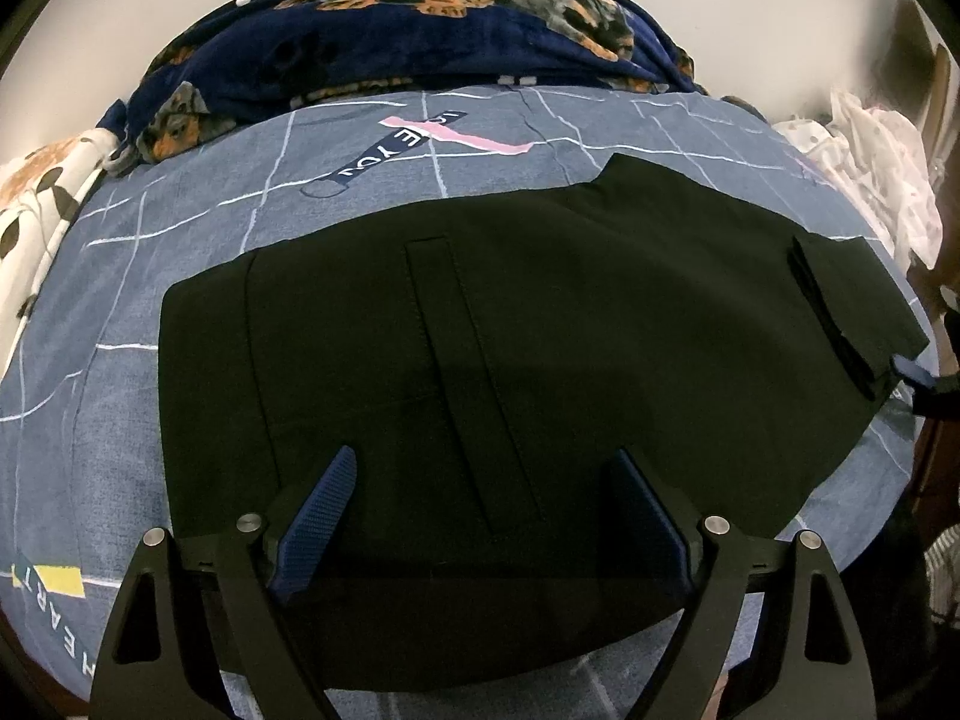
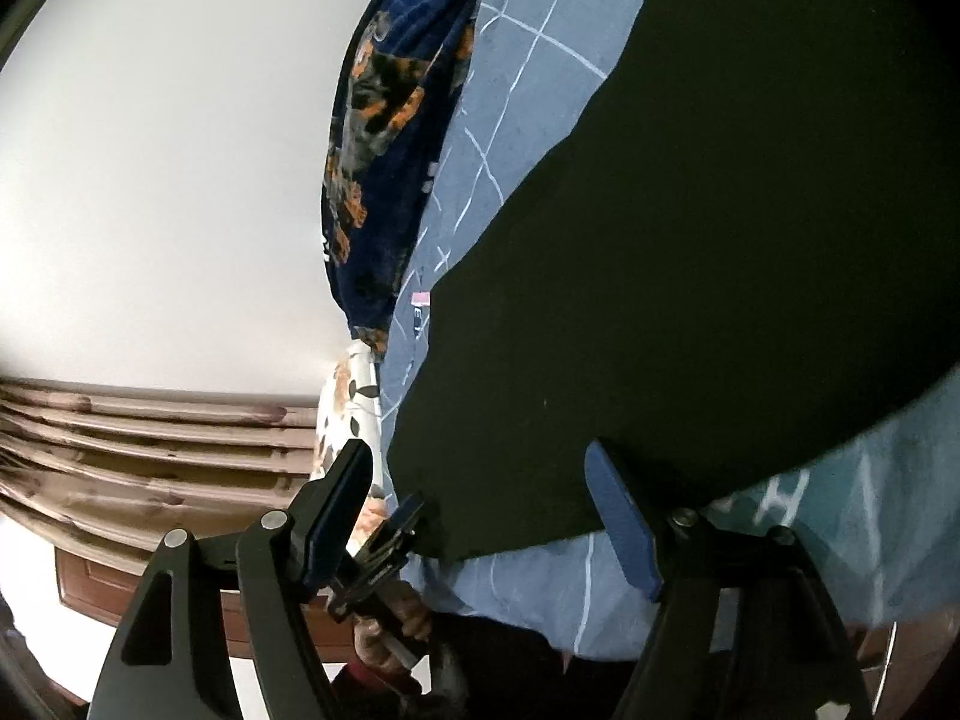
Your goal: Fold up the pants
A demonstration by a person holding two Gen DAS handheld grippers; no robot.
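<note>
The black pants [image 1: 510,330] lie folded flat on the blue-grey bedsheet [image 1: 90,390]. A long welt pocket seam runs down their middle. My left gripper [image 1: 486,480] is open, its blue-padded fingers [image 1: 324,516] spread over the near edge of the pants. The folded leg ends stack at the right [image 1: 834,324]. In the right wrist view the pants [image 2: 690,240] fill the right side. My right gripper [image 2: 480,498] is open, one pad [image 2: 621,516] against the pants' near edge. The other hand's gripper [image 2: 384,546] shows at the pants' far corner.
A navy blanket with a dog print [image 1: 420,24] is bunched at the head of the bed. A white floral pillow [image 1: 36,210] lies at the left, white cloth [image 1: 870,168] at the right. A wooden headboard [image 2: 150,450] and white wall [image 2: 150,180] show in the right wrist view.
</note>
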